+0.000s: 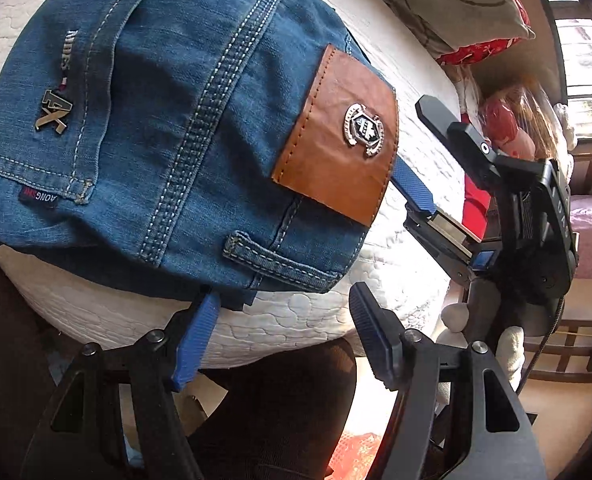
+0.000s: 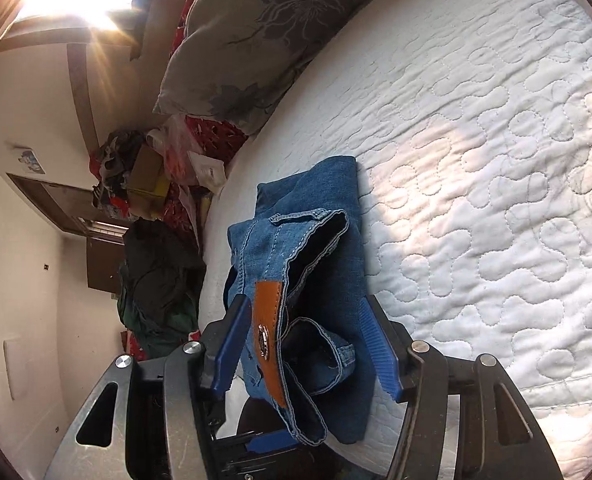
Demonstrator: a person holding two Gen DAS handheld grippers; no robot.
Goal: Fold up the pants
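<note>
Blue jeans (image 2: 316, 280) (underside hidden) between tongs (image 2: 312, 344)

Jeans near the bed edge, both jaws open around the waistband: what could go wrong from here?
1. The jeans lie close to the mattress edge, so a tug toward it could drag the stack off.
2. The right gripper straddles the leather patch and gaping waistband; shutting there may catch only the top layer and undo the fold.
3. The left gripper has one finger under the denim; lifting could peel the layers apart.
</note>
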